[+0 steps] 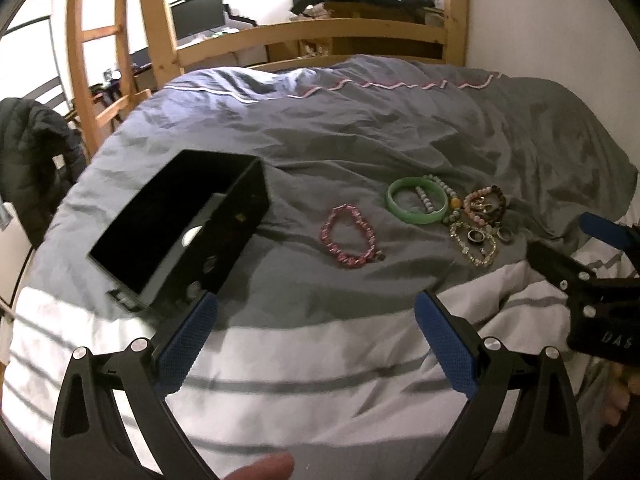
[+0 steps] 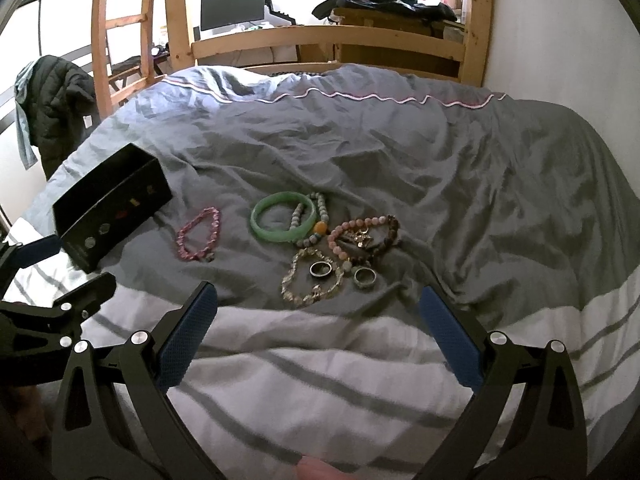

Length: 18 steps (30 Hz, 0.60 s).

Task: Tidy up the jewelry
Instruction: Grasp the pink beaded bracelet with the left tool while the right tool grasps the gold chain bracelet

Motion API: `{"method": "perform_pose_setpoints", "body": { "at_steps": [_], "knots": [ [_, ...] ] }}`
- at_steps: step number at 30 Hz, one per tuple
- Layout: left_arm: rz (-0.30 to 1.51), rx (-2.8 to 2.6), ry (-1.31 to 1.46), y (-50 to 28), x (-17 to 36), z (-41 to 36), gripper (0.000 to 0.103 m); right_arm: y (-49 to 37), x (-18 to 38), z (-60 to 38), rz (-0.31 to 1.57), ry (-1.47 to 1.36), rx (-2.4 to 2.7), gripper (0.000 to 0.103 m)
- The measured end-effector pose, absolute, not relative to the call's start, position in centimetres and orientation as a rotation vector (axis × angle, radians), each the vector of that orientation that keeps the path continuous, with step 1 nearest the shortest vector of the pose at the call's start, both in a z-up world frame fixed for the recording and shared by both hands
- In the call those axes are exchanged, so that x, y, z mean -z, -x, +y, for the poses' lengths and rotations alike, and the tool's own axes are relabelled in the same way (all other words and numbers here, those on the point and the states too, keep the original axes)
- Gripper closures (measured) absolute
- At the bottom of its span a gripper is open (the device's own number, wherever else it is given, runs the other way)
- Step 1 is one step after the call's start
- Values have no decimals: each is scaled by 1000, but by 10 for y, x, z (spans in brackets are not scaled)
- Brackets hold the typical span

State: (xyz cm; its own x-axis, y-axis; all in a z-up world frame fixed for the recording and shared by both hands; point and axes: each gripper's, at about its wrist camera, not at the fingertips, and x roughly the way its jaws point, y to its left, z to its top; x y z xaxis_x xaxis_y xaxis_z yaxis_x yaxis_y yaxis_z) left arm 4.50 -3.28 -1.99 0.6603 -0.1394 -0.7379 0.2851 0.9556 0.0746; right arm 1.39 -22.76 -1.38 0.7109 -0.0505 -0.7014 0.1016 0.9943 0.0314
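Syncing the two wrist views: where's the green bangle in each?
Left wrist: green bangle right of centre, right of the pink bracelet.
Right wrist: green bangle left of centre, above the rings.
Shared landmark: black box, left of it in both.

Open bedding lies between the black box (image 2: 112, 208) at left and the pink bracelet (image 2: 199, 235), and wide bare quilt (image 2: 460, 184) extends beyond and right of the jewelry. The green bangle (image 2: 282, 217), bead strings and rings (image 2: 321, 269) crowd together, touching or overlapping. The wooden bed frame (image 2: 328, 38) closes the far end.
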Motion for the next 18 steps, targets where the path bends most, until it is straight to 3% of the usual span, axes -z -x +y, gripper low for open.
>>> {"method": "perform_pose_setpoints", "body": {
  "at_steps": [5, 8, 10, 13, 14, 18],
  "knots": [
    [827, 283, -197, -72, 29, -51, 7, -33, 28, -235, 823, -127, 60, 3],
    [859, 313, -196, -94, 40, -63, 24, -45, 40, -241, 867, -169, 58, 4],
    [882, 327, -195, -107, 49, -70, 29, -51, 48, -243, 887, -204, 46, 4],
    [914, 350, -195, -119, 64, -75, 41, -61, 58, -241, 920, -210, 31, 16],
    [929, 355, -196, -122, 69, -76, 44, -65, 62, -241, 933, -202, 37, 25],
    [998, 392, -182, -136, 87, -78, 55, -79, 83, -237, 987, -193, 55, 48]
  ]
}}
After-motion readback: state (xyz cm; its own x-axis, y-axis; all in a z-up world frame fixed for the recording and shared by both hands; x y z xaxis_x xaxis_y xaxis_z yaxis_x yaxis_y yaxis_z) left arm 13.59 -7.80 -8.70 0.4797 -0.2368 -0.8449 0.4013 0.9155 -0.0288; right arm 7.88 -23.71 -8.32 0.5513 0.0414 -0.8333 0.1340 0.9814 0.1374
